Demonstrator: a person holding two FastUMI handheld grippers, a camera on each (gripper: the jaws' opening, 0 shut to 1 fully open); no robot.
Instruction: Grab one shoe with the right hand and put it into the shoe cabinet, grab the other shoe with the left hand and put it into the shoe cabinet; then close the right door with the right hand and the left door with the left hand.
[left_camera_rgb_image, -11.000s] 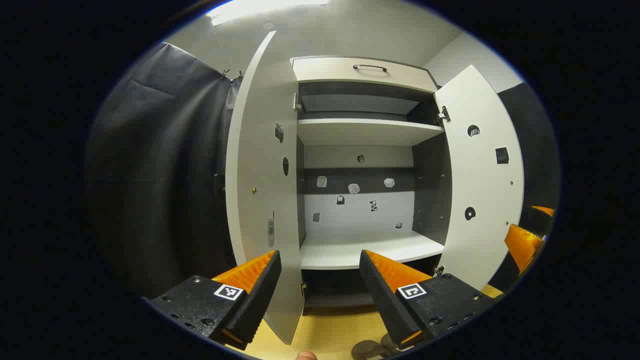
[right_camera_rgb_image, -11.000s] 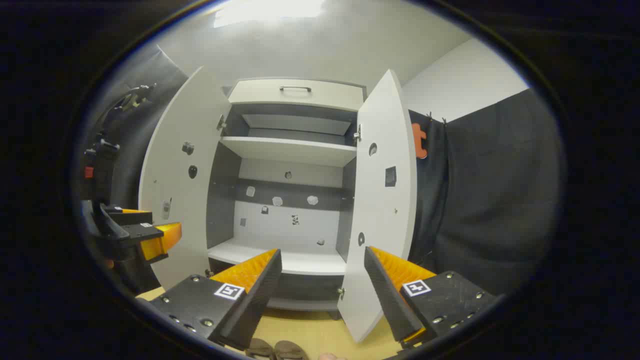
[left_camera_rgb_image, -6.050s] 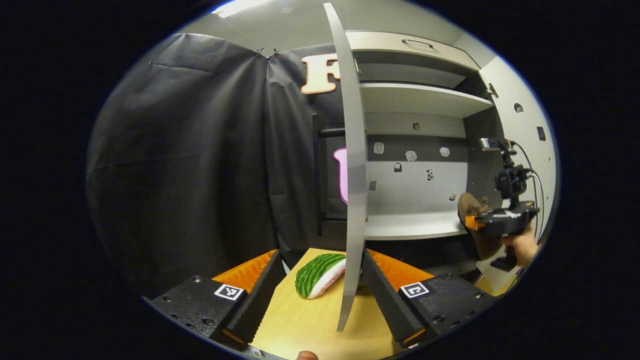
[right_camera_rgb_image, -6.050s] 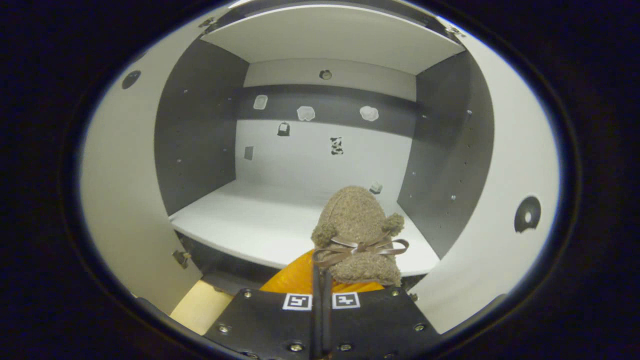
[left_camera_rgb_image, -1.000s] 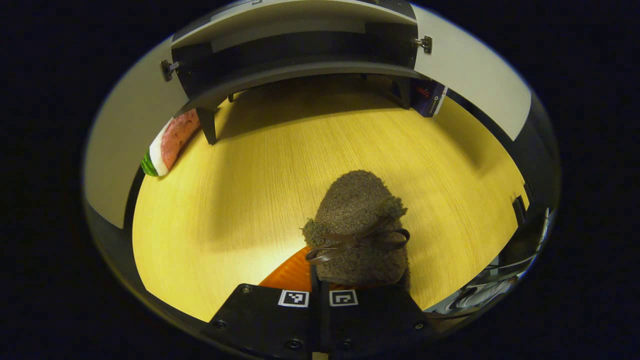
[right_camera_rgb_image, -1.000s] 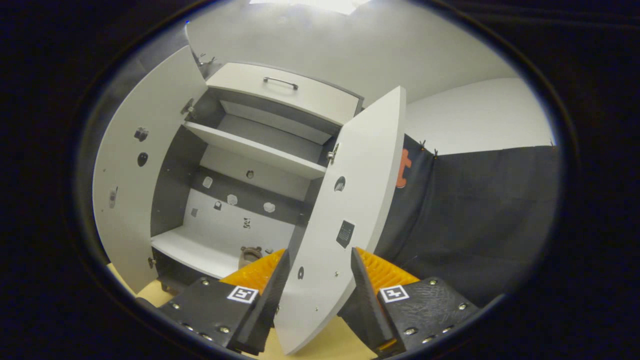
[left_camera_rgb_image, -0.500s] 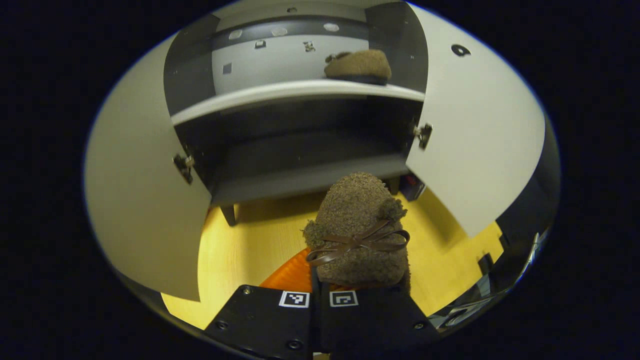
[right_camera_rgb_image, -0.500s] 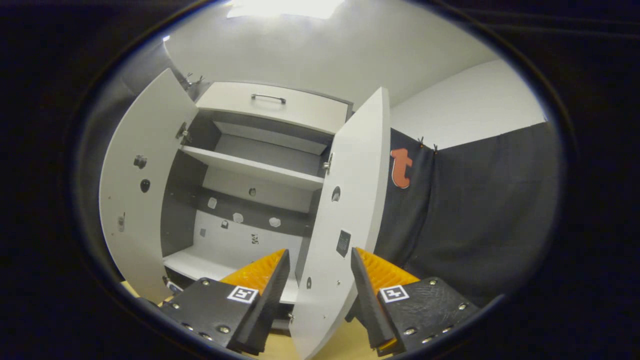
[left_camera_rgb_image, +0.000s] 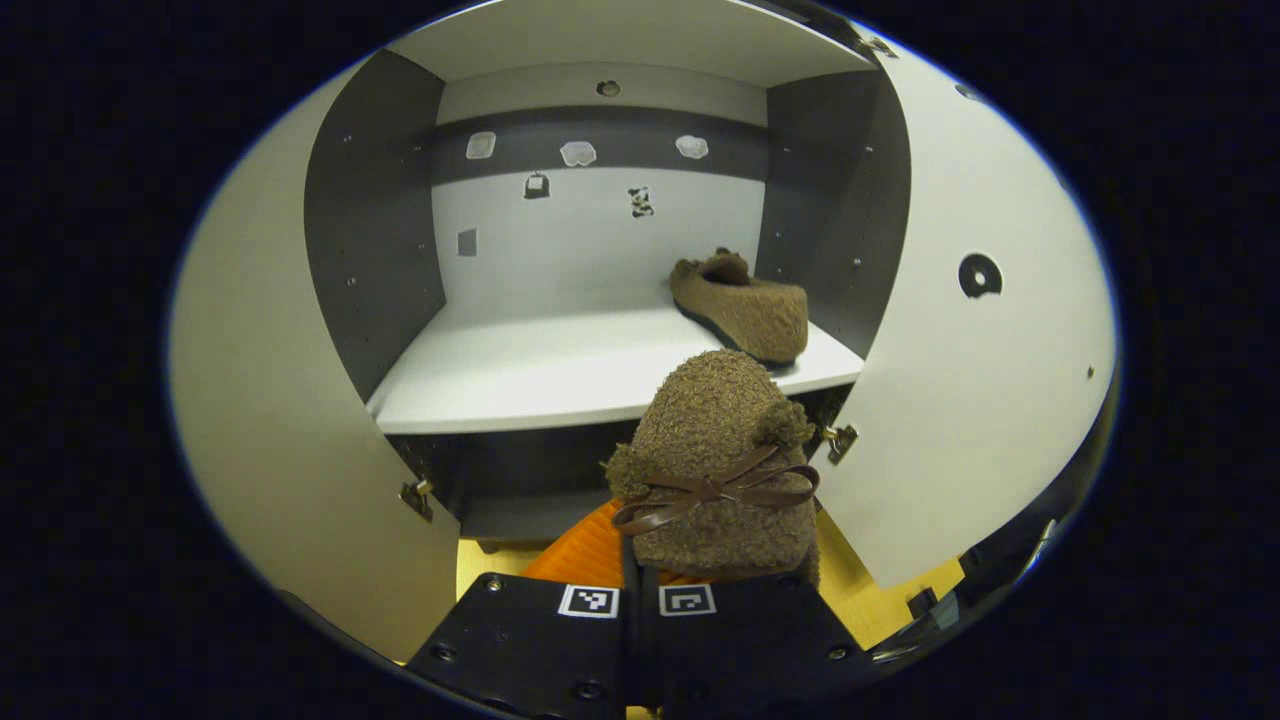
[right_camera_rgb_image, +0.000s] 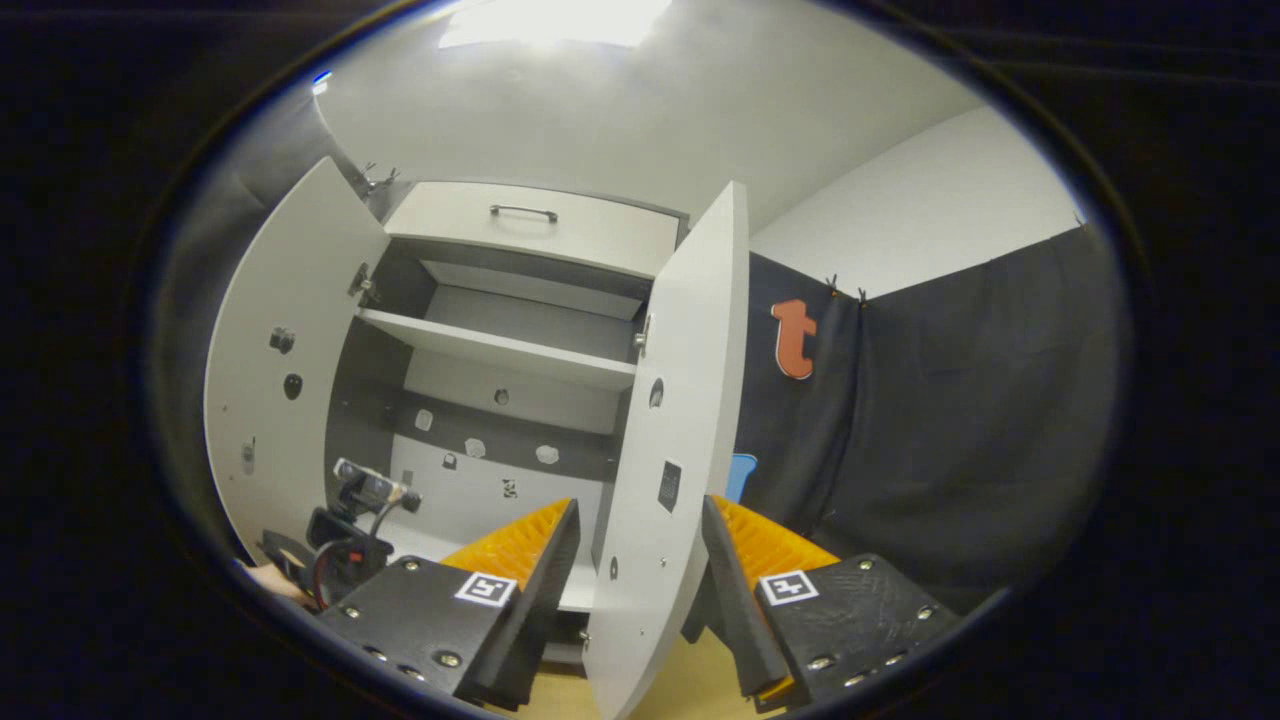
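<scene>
Left gripper (left_camera_rgb_image: 640, 585) clamped on the heel end of the second shoe (left_camera_rgb_image: 715, 455), held just short of the shelf (left_camera_rgb_image: 520, 375) lip. Looks light, soft and fuzzy, should squash not slip; heel grip seems fine. First shoe (left_camera_rgb_image: 742, 305) sits far right on the shelf, so open room is centre-left. Right gripper (right_camera_rgb_image: 630, 560) spread wide, straddling the right door (right_camera_rgb_image: 675, 420) edge without pinching it; left door (left_camera_rgb_image: 270, 400) open too
</scene>
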